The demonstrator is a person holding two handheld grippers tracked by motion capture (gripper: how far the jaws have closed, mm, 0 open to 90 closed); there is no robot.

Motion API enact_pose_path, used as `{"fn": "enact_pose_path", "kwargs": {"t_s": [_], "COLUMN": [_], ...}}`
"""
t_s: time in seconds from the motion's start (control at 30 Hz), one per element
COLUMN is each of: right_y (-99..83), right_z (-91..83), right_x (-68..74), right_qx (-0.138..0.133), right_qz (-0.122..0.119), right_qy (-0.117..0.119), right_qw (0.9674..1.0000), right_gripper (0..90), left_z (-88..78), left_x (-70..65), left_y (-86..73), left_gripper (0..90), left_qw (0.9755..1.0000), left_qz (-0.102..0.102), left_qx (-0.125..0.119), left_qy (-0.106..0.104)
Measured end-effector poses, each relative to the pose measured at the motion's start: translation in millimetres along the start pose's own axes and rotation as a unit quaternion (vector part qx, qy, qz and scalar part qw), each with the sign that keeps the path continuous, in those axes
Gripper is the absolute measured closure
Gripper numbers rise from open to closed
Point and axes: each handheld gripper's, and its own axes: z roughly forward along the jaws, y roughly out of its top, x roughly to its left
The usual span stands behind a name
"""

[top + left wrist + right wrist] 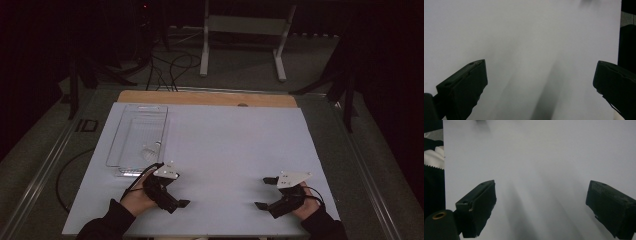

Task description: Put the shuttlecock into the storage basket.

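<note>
Beneath dark room, white table (225,145).

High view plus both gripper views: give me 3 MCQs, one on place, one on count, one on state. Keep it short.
1. Where does the clear tray lie on the white table?
A. far left part
B. near right corner
C. dead centre

2. How many grippers rest at the near edge of the table?
A. one
B. two
C. three

3. How do the left gripper's jaws stand?
A. shut on the tray
B. shut on nothing
C. wide open, nothing between them

Answers:
1. A: in the high view the tray sits on the left side, just beyond the left gripper.
2. B: the left gripper and the right gripper, one in each hand.
3. C: the left gripper view shows bare table surface between its two spread jaws.
</note>
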Motion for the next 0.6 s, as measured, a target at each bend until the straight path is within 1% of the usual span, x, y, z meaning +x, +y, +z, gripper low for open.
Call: {"fn": "enact_pose_path", "kwargs": {"t_s": [0.13,0.2,0.27,0.43,0.57,0.6], "right_y": [-0.1,-0.3,-0.4,-0.4,-0.8,-0.8], "right_z": [-0.7,-0.5,-0.3,-0.9,-1.1,-1.2], "right_x": [-0.1,0.0,0.1,-0.1,-0.5,-0.5], "right_qx": [-0.003,-0.002,-0.001,-0.001,-0.002,-0.001], "right_qz": [0.003,0.003,0.003,0.001,0.000,0.000], "right_qy": [0.000,0.000,0.000,-0.002,-0.002,-0.002], "right_qw": [1.0000,1.0000,1.0000,1.0000,1.0000,1.0000], "right_gripper": [9.2,9.2,9.2,9.2,9.2,9.2], "left_z": [-5.8,-8.3,-10.9,-15.9,-18.6,-20.5], "left_x": [-0.3,-1.0,-0.9,1.1,0.4,0.5], "left_y": [-6.8,-10.3,-14.0,-24.0,-30.9,-33.4], "left_gripper": [0.4,0.4,0.4,0.4,0.4,0.4], "left_qw": [1.0000,1.0000,1.0000,0.9998,0.9997,0.9996], "left_qz": [-0.004,-0.002,-0.002,-0.012,-0.015,-0.012], "left_qx": [-0.004,0.001,0.000,-0.008,-0.012,-0.015], "left_qy": [0.001,0.002,0.005,0.013,0.018,0.022]}}
